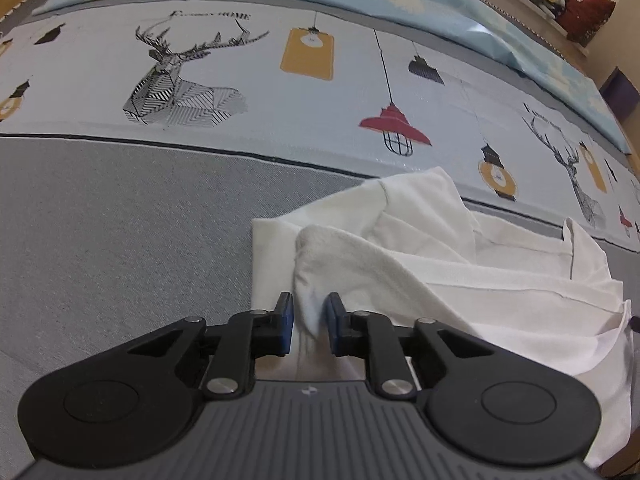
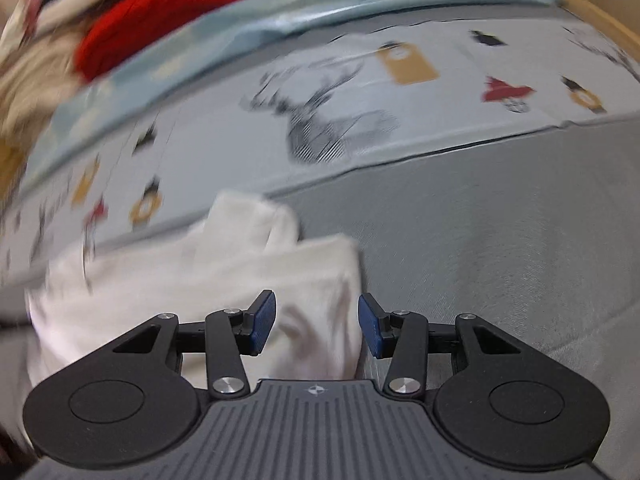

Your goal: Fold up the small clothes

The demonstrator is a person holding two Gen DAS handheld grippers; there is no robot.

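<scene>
Left gripper: jaws pinching a white garment fold | right gripper: jaws wide, empty, straddling garment corner | advice: close squarely, lift both evenly off bed.

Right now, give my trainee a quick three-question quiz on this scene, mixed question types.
1. True or false: the left tongs pinch a fold of the white garment.
2. The right tongs are: A) open, B) shut on the garment.
3. Fill in: the garment lies on the ____ band of the bedsheet.

Key: 1 true; 2 A; 3 grey.
</scene>
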